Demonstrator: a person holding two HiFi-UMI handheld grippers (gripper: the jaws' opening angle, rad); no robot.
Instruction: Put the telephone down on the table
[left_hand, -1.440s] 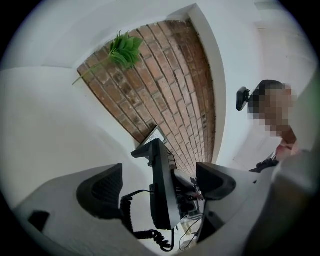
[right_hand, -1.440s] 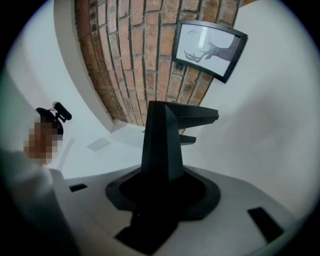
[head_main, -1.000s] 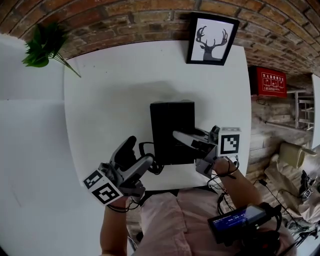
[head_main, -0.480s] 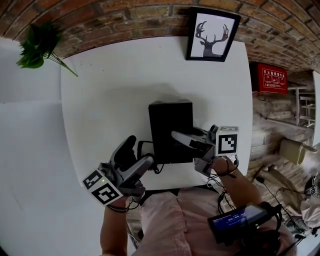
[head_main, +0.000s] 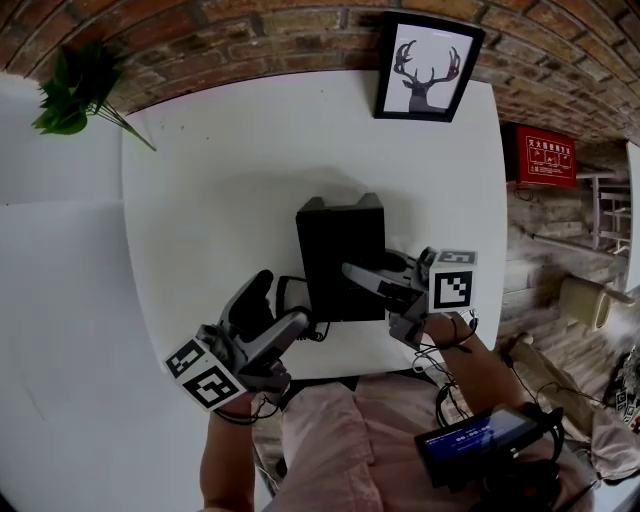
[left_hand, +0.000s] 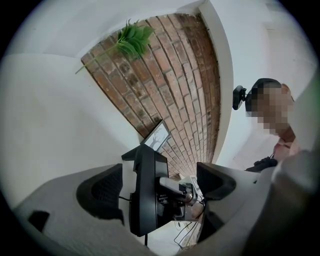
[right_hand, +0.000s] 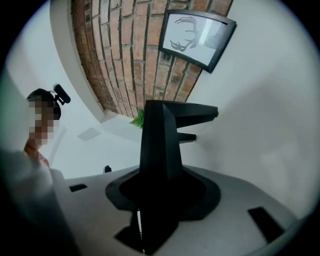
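- A white square tabletop (head_main: 220, 170) is seen from above, with a framed deer picture (head_main: 425, 68) leaning against a brick wall (head_main: 250, 30) at its far edge.
- A black telephone (head_main: 335, 255), a flat boxy block, sits over the tabletop's middle, nearer the person than the deer picture and slightly left of it. I cannot tell whether its underside touches the surface.
- The right gripper (head_main: 365, 280) reaches in from below the deer picture, and its fingers (head_main: 375, 280) are clamped on the telephone's right edge. The right gripper view shows the dark body wedged between them.
- The left gripper (head_main: 275, 305) hangs well left of the deer picture and closer to the person, just off the telephone's near left corner. Its fingers (head_main: 258, 295) stand apart and grip nothing.
- A black cord (head_main: 290, 295) loops from that same corner, beside the left fingers.
- A green plant (head_main: 75, 90) sticks out far to the left of the deer picture.
- A red sign (head_main: 545, 155) hangs on the wall to the right of the deer picture.
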